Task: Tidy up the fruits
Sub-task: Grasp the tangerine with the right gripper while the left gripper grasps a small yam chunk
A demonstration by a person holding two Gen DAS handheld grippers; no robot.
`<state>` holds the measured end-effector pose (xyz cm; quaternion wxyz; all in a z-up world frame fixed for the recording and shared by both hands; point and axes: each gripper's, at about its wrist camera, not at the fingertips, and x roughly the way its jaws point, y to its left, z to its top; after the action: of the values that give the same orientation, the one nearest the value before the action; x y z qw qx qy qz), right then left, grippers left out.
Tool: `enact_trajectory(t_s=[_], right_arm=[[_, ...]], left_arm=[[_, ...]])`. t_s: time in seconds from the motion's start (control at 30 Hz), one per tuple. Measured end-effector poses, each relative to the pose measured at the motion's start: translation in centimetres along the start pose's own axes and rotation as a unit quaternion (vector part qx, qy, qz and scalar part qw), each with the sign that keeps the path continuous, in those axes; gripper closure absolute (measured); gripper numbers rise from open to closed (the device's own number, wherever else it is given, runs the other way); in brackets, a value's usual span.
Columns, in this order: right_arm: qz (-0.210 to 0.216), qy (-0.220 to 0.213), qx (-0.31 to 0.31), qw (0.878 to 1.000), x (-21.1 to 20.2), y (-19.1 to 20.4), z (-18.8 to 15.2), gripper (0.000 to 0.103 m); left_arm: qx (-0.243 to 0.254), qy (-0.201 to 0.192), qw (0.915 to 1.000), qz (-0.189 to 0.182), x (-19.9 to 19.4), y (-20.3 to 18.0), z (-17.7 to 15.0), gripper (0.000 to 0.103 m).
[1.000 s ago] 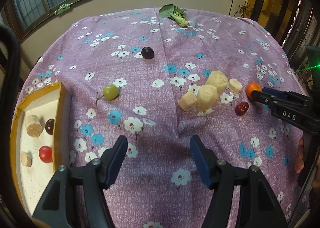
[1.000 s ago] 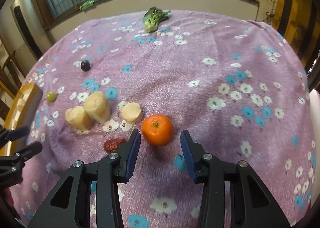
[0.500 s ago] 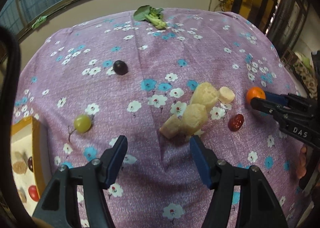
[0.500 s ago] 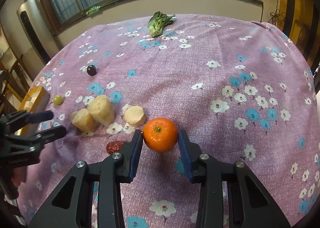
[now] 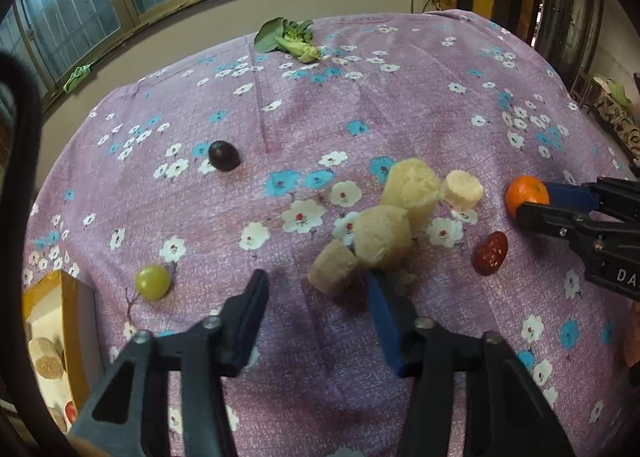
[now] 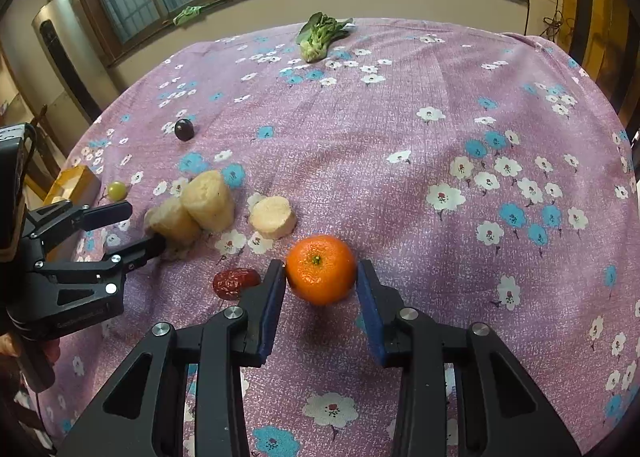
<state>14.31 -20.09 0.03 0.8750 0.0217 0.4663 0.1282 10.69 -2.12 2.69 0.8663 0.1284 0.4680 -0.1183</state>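
My right gripper (image 6: pixel 320 277) is shut on the orange mandarin (image 6: pixel 320 269), its blue pads against both sides; the left wrist view shows the same grip on the mandarin (image 5: pixel 526 195) at the right. My left gripper (image 5: pixel 316 281) is closing, with a small beige cylinder piece (image 5: pixel 334 273) between its tips and a gap still on the left side. A red date (image 6: pixel 236 283), a green grape (image 5: pixel 152 281) and a dark grape (image 5: pixel 224 155) lie loose on the purple flowered cloth (image 5: pixel 320 117).
Two larger beige cylinders (image 5: pixel 382 237) (image 5: pixel 408 187) and a flat slice (image 5: pixel 462 191) crowd just beyond the left gripper. A yellow-rimmed tray (image 5: pixel 74 321) holding small pieces sits at the lower left. Leafy greens (image 6: pixel 320 37) lie at the far edge.
My left gripper moved right, from beside the tray to the beige pieces, and its jaws narrowed. My right gripper's jaws closed in on the mandarin and stayed in place.
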Motion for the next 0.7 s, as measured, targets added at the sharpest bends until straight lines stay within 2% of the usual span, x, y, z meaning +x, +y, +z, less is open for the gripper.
enact_trajectory(t_s=[0.07, 0.13, 0.23, 0.3, 0.57, 0.7], right_arm=[[-0.001, 0.003, 0.002, 1.0, 0.1, 0.0, 0.0, 0.067], [-0.002, 0.004, 0.004, 1.0, 0.1, 0.0, -0.1, 0.067], [-0.005, 0.004, 0.007, 1.0, -0.1, -0.1, -0.1, 0.067], [-0.006, 0.002, 0.009, 1.0, -0.3, -0.1, -0.1, 0.067], [-0.018, 0.007, 0.014, 1.0, -0.7, -0.2, -0.7, 0.067], [-0.023, 0.007, 0.019, 1.0, -1.0, -0.4, -1.0, 0.067]], left_arm=[[0.006, -0.003, 1.0, -0.005, 0.0, -0.4, 0.1, 0.068], [0.01, -0.005, 0.9999, -0.013, 0.0, -0.5, 0.2, 0.073], [0.01, -0.007, 0.9998, -0.015, 0.1, -0.5, 0.2, 0.073], [0.007, -0.008, 0.9999, -0.012, 0.1, -0.5, 0.2, 0.079], [0.004, -0.017, 0.9998, 0.014, -0.1, -1.2, -0.2, 0.079], [0.002, -0.021, 0.9997, 0.014, -0.6, -1.4, -0.5, 0.079]])
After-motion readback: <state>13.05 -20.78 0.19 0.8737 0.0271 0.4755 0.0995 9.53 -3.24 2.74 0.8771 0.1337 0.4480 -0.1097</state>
